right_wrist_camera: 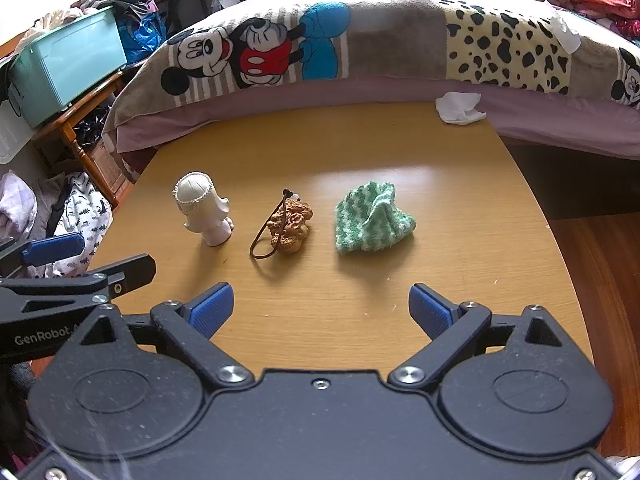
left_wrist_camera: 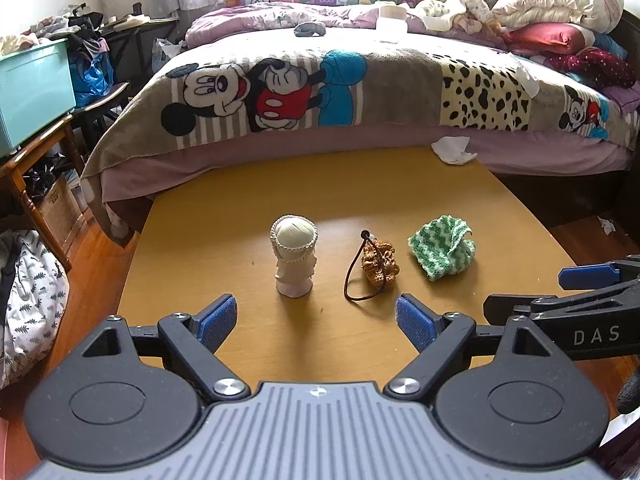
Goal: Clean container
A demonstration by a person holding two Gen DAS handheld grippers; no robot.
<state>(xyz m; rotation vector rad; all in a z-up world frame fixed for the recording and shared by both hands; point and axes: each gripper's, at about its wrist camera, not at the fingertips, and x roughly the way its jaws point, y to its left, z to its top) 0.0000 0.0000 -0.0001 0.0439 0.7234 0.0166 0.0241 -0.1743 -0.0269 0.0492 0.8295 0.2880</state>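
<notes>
So nothing is picked up yet: my left gripper [left_wrist_camera: 316, 316] hangs wide and empty near the small white ceramic container [left_wrist_camera: 293, 262], which stands upright on the yellow-brown wooden table [left_wrist_camera: 240, 200]. Beside it lies a brown carved charm on a dark cord [left_wrist_camera: 378, 266], then the crumpled green-and-white striped cloth [right_wrist_camera: 372, 220], facing my right gripper [right_wrist_camera: 322, 310], equally wide and empty. Next, I judge, left grips the container while right takes the cloth.

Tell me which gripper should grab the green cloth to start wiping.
Right, probably. The green-and-white cloth lies almost straight ahead of the open right gripper with bare table between. From the left gripper, also open, it sits off to the right, past the brown corded trinket.
</notes>
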